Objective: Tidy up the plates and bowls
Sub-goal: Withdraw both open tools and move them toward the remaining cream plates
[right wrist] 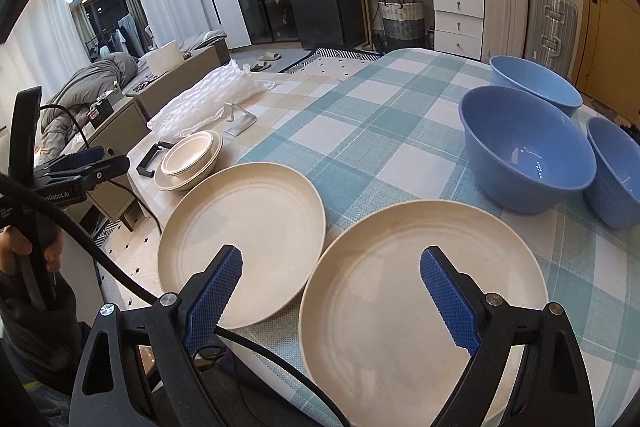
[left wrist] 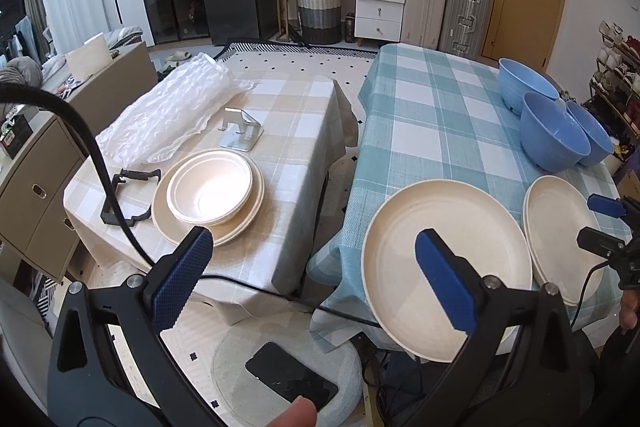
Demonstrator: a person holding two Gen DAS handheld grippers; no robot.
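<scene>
Beige table, left: cream stack (left wrist: 210,197), bowls nested on plates. Blue-check table (right wrist: 380,115): two loose cream plates side by side, left plate (right wrist: 244,243), right plate (right wrist: 420,303); three blue bowls (right wrist: 524,147) behind. Left gripper (left wrist: 312,277) and right gripper (right wrist: 330,297) both spread apart, empty. Plates look light, stiff, slick; pinch the raised rim.

On the blue-checked table (right wrist: 360,115), the far left half lies bare, while three blue bowls (right wrist: 524,147) crowd the far right edge and two cream plates (right wrist: 248,227) fill the near edge side by side, almost touching. On the beige table (left wrist: 288,115), a plate stack (left wrist: 212,195), a black bracket (left wrist: 124,199), a metal stand (left wrist: 240,135) and bubble wrap (left wrist: 168,111) take up the near and left parts, with the far right corner open. A narrow gap (left wrist: 344,163) separates the two tables.
</scene>
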